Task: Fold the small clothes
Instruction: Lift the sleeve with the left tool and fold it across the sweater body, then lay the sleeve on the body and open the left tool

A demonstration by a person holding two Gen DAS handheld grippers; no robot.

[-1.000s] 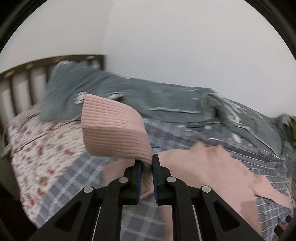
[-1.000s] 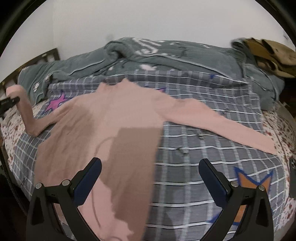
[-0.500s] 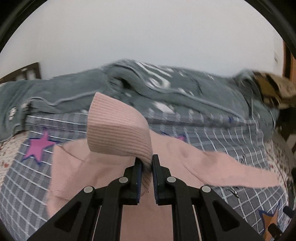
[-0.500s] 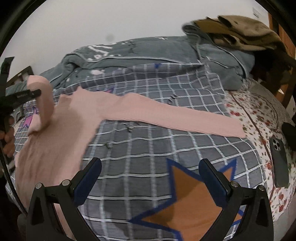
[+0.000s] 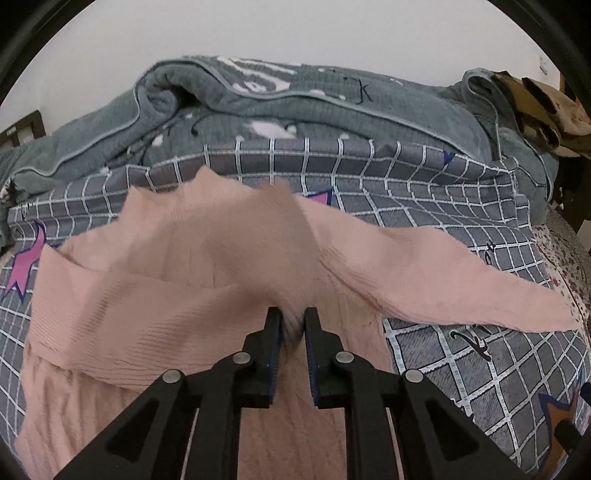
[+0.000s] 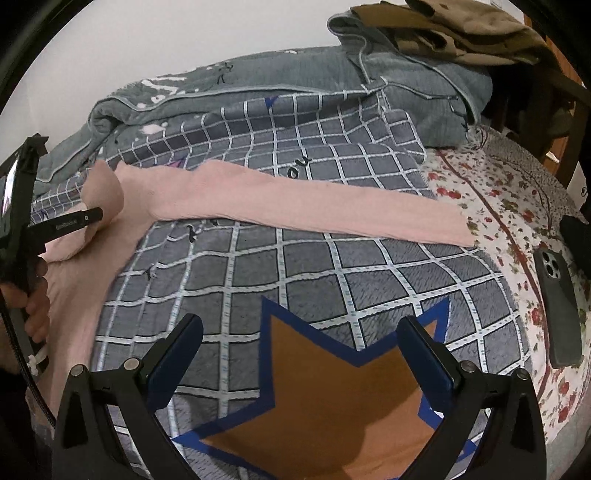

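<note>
A pink ribbed sweater lies flat on a grey checked blanket. My left gripper is shut on the cuff of its left sleeve, which is folded across the sweater's chest. In the right wrist view the left gripper holds the cuff at the far left. The sweater's other sleeve lies stretched out to the right across the blanket. My right gripper is open and empty, above an orange star on the blanket, short of that sleeve.
A rumpled grey-green quilt runs along the wall behind the sweater. Brown clothes lie on it at the far right. A dark phone lies on the floral sheet at the right edge of the bed.
My left gripper has carried the sleeve cuff to the right and lowered it over the sweater's body. My right gripper has swung to the right, toward the outstretched sleeve.
</note>
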